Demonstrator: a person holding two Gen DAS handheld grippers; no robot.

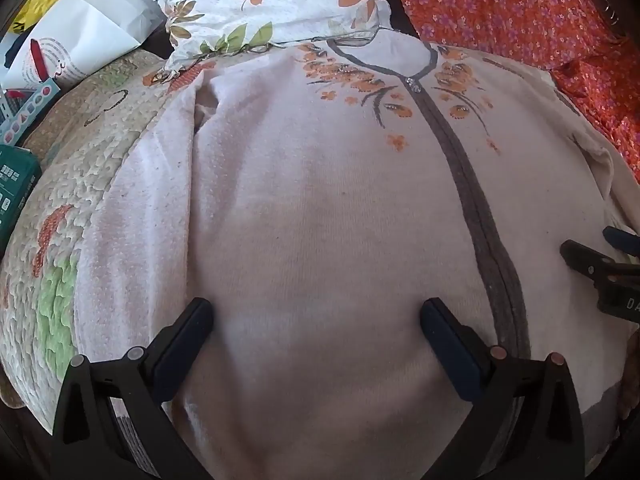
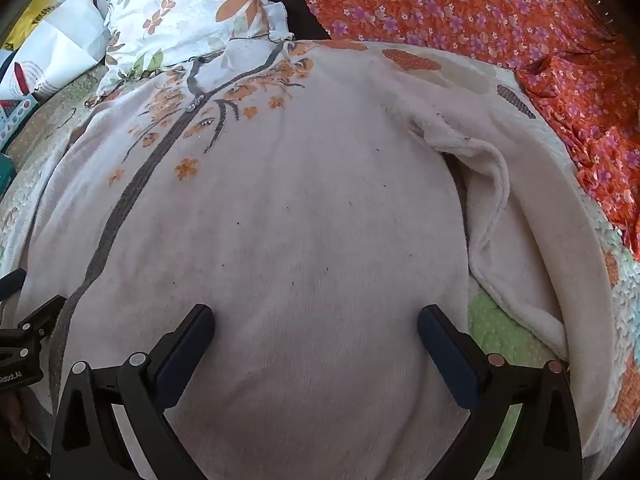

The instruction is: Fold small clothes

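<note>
One garment in play: a pale fleece top (image 1: 328,208) with grey zip strip (image 1: 476,216), spread front-up on the quilted bedspread (image 1: 60,208). Left gripper (image 1: 316,316) and right gripper (image 2: 316,316) both hover over its lower body, jaws wide apart, holding nothing. Judgement: fabric soft, light, limp, slightly grippy; will sag when lifted. Best pinch points: hem corners or side seams.

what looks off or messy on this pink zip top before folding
The pink zip top lies mostly flat, but its right sleeve is bunched and folded over itself instead of spread out. Small dark specks dot the front. Both tongs are open above it.
</note>
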